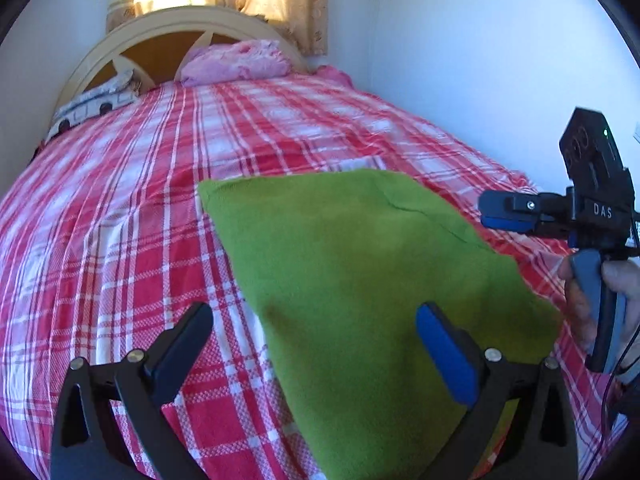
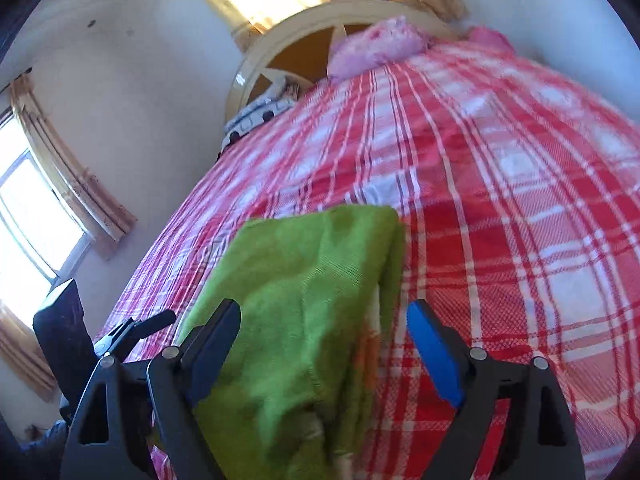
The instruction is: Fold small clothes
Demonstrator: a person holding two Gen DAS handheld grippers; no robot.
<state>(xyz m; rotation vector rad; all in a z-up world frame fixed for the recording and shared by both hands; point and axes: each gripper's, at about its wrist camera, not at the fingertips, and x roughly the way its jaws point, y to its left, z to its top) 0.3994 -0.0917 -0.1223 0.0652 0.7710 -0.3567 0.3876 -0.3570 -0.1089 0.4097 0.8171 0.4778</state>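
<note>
A green knitted garment (image 1: 360,272) lies folded flat on the red and white plaid bedspread (image 1: 120,208). My left gripper (image 1: 312,332) is open, low over the garment's near left edge, and holds nothing. My right gripper (image 2: 324,328) is open too, with the garment (image 2: 304,292) lying between and below its fingers. In the left wrist view the right gripper (image 1: 504,212) hovers just past the garment's right edge, held by a hand; its jaws are seen side-on there.
A pink pillow (image 1: 236,60) and a patterned pillow (image 1: 92,108) lie at the cream headboard (image 1: 192,20). A white wall (image 1: 480,60) runs along the bed's right side. Curtained windows (image 2: 40,208) are behind the bed and at its left.
</note>
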